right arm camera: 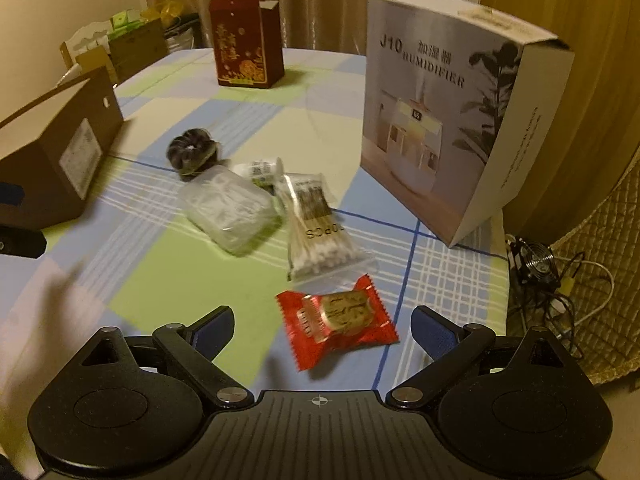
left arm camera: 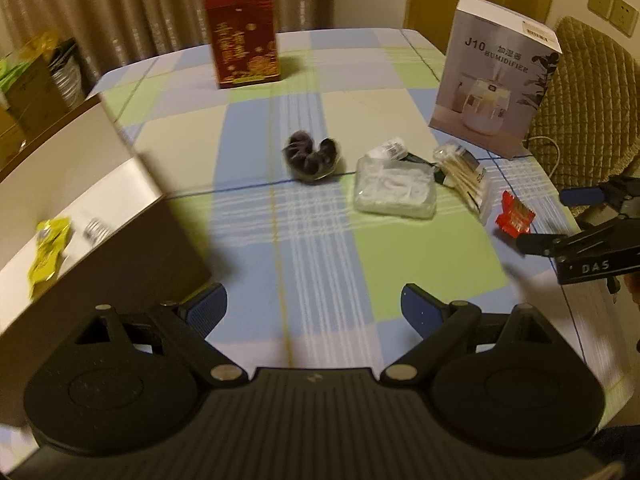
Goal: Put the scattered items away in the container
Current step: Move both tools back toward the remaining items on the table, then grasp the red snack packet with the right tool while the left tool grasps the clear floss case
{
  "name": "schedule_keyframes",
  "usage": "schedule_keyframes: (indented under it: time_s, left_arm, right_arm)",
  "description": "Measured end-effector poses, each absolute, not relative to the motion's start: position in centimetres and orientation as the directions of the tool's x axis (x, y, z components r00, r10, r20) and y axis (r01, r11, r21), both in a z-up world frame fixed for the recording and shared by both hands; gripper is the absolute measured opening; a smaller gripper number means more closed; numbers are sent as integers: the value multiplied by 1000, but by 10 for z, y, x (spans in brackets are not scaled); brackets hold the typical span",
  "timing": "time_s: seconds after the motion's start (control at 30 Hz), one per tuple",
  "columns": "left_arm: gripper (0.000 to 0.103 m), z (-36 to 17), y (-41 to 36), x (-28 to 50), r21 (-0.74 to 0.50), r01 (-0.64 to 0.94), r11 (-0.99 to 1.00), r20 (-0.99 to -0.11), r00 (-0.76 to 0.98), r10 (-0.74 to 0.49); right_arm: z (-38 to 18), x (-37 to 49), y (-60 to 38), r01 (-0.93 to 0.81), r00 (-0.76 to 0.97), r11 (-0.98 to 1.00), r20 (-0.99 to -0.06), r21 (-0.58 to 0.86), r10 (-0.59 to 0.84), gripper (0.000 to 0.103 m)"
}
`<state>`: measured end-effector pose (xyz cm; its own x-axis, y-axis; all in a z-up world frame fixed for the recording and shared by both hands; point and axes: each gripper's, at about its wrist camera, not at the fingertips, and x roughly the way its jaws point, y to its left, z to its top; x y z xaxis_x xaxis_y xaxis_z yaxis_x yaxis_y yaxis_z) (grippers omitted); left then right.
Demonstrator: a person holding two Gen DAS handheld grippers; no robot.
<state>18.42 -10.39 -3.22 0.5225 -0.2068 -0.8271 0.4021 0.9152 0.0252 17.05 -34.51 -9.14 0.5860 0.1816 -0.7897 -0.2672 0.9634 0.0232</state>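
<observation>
Left wrist view: left gripper (left arm camera: 314,306) spread wide, empty, above the checked tablecloth (left arm camera: 320,240); cardboard box (left arm camera: 80,200) at left holds a yellow packet (left arm camera: 48,250).

Right wrist view: right gripper (right arm camera: 322,330) spread wide, straddling the red candy wrapper (right arm camera: 338,320) without visible contact; cotton swab bag (right arm camera: 316,228) just beyond.

Both the left gripper (left arm camera: 314,306) and right gripper (right arm camera: 322,330) are matte black, with round ribbed housings, silver pivot screws, blue textured fingers (right arm camera: 430,330), and white "DAS" lettering on the right one.
</observation>
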Motion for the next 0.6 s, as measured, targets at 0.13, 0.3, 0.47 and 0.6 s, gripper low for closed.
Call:
schedule_keyframes:
  time_s: [0.13,0.3,0.47,0.6]
  left_arm:
    - [91,-42,-119,206,16,436,900,-834,502,-228]
    - [91,-55,-135,227,-3,486,874,-840,473,-266]
    - [91,-68,-153,240,-19,540,841,-843,444,-304]
    - [91,-76,-165,250,-43,572,819,-841,422,-338]
  right_arm:
    - [-101,184,-348,-290,561,957,-805,26,191,100]
    - [-116,196,-351,-314,518,948,-829,44,210,71]
    - [-120,201,-356,-321,511,946,-831,52,219,49]
    - [-115,211,-368,-307,482,945,-838,111,255,28]
